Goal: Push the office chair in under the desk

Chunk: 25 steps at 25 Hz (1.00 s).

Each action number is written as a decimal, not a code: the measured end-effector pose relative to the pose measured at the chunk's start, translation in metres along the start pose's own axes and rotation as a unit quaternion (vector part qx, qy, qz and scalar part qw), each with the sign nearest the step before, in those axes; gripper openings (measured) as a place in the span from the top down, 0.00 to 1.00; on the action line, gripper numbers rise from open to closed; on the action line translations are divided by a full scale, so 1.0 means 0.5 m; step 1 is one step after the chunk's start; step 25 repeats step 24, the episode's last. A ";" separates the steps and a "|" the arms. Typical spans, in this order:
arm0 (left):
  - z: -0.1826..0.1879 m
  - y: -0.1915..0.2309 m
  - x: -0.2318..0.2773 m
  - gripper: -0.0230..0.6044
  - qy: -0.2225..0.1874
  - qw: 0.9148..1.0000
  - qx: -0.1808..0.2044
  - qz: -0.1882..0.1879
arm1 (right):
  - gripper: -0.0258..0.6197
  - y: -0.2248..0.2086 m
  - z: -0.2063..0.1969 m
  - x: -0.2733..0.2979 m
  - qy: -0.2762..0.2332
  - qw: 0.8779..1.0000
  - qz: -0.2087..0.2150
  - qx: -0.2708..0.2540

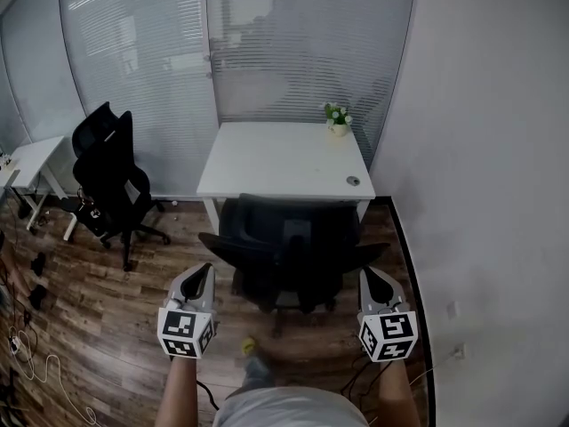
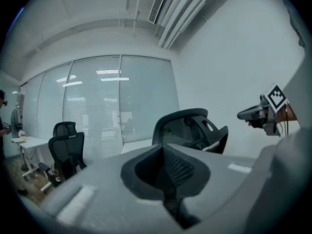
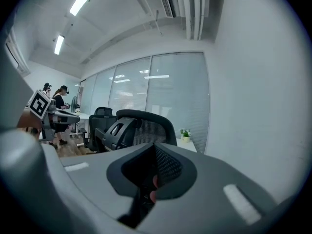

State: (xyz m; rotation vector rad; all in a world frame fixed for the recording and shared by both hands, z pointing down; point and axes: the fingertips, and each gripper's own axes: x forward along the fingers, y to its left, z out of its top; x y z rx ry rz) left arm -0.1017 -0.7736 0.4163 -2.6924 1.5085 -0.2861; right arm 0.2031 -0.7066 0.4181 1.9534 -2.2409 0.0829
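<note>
The office chair [image 1: 289, 247] stands right at the front edge of the white bench [image 1: 284, 154], with its black backrest turned toward the person and its armrests flaring out to either side. From the head view its top overlaps the bench's front edge; how far the seat reaches underneath cannot be told. The left claw [image 1: 204, 270] is held level just outside the chair's left armrest, and the right claw [image 1: 368, 275] likewise just outside the right armrest. Both are near the chair, and neither visibly touches it. In the left gripper view the left claw's jaws are pressed together with nothing between them, and the chair's curved backrest rises just beyond them. The right gripper view shows the same for the right claw: jaws together, gripping nothing, the mesh backrest close ahead.

On the bench's far right corner sits a small potted plant [image 1: 337, 119], and a round cable grommet [image 1: 353, 181] lies near the front right corner. Behind the bench runs a glass wall with blinds [image 1: 267, 43], and a plain white wall [image 1: 489, 149] closes the right side. A second black chair [image 1: 111, 172] stands well apart to the left on the wooden floor [image 1: 107, 318], beside another white table [image 1: 34, 160]. Loose cables [image 1: 27, 354] trail across the floor at the lower left
</note>
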 end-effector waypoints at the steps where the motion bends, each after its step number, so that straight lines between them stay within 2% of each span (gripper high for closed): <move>1: 0.003 0.002 -0.003 0.97 -0.002 1.000 -0.004 0.003 | 0.96 0.003 0.000 -0.001 0.000 1.000 0.002 -0.002; 7: 0.019 0.006 -0.016 0.97 -0.013 1.000 -0.002 0.011 | 0.96 0.022 0.005 -0.008 0.006 0.999 0.014 -0.030; 11: 0.021 -0.001 -0.025 0.97 -0.018 1.000 -0.002 0.008 | 0.96 0.026 0.003 -0.013 0.003 1.000 0.021 -0.016; 25: 0.010 -0.017 -0.031 0.97 -0.014 1.000 -0.004 0.004 | 0.96 0.022 -0.003 -0.020 0.000 1.000 0.017 -0.023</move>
